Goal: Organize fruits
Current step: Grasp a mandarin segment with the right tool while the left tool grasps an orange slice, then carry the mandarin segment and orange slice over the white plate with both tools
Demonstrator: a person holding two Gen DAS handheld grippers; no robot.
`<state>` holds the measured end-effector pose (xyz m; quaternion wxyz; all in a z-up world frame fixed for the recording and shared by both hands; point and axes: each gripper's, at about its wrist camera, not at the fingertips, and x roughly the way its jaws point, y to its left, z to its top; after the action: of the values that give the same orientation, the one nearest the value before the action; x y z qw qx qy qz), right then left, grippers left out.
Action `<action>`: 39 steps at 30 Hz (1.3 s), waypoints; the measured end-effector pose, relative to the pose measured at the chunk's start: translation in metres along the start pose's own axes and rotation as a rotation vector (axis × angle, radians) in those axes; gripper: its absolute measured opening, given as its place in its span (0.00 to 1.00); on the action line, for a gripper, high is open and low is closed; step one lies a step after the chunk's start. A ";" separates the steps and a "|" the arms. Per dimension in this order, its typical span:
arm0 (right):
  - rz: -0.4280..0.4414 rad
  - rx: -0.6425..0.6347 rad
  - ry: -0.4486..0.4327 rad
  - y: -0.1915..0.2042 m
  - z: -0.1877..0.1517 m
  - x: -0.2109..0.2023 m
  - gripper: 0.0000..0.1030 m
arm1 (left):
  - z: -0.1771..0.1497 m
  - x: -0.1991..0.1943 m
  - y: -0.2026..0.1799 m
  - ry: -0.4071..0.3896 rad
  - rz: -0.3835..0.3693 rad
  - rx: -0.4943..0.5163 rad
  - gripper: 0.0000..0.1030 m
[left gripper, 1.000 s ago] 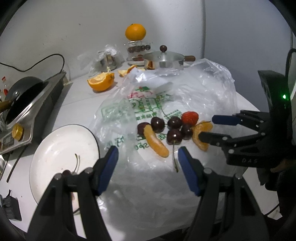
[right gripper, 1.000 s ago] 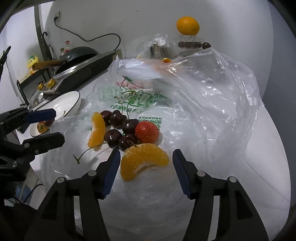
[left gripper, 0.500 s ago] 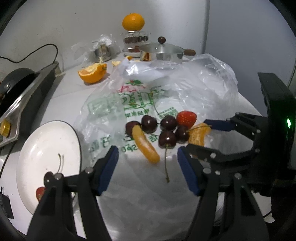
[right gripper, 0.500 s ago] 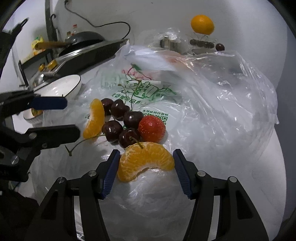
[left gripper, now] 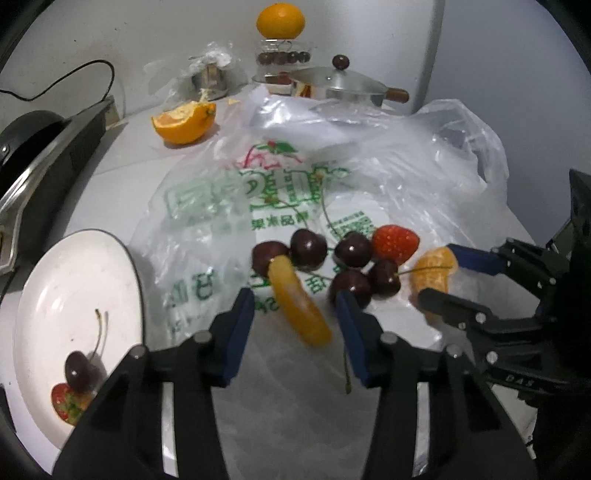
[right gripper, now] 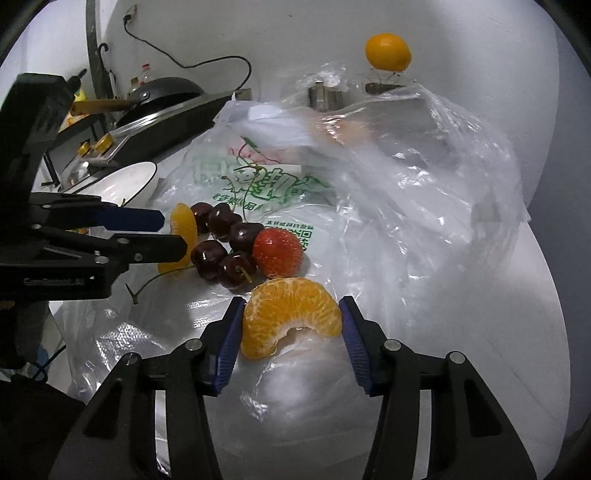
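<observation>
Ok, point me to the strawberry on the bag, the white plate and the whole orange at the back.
strawberry (right gripper: 277, 252), right wrist view, middle of its red flesh.
white plate (left gripper: 70, 280), left wrist view, bare inner surface above the cherry.
whole orange (left gripper: 280, 20), left wrist view, centre of its peel.

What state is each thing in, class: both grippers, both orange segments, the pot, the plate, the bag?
Left gripper: jaws just closing, astride a segment, not yet gripping.
Right gripper: jaws just closing, pads at the other segment's ends.
Left segment: lying on the bag.
Right segment: lying on the bag.
Pot: lidded.
Plate: holds a cherry and a strawberry.
Bag: spread flat, crumpled.
</observation>
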<state>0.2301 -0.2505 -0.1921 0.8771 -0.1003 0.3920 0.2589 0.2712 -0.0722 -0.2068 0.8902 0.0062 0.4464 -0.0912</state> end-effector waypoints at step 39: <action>0.034 -0.020 -0.041 0.010 -0.002 -0.020 0.52 | -0.003 0.010 0.002 0.017 -0.027 0.019 0.18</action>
<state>0.2125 -0.2504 -0.1781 0.8794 -0.0971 0.3728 0.2797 0.2747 -0.0715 -0.2167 0.8848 0.0095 0.4533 -0.1074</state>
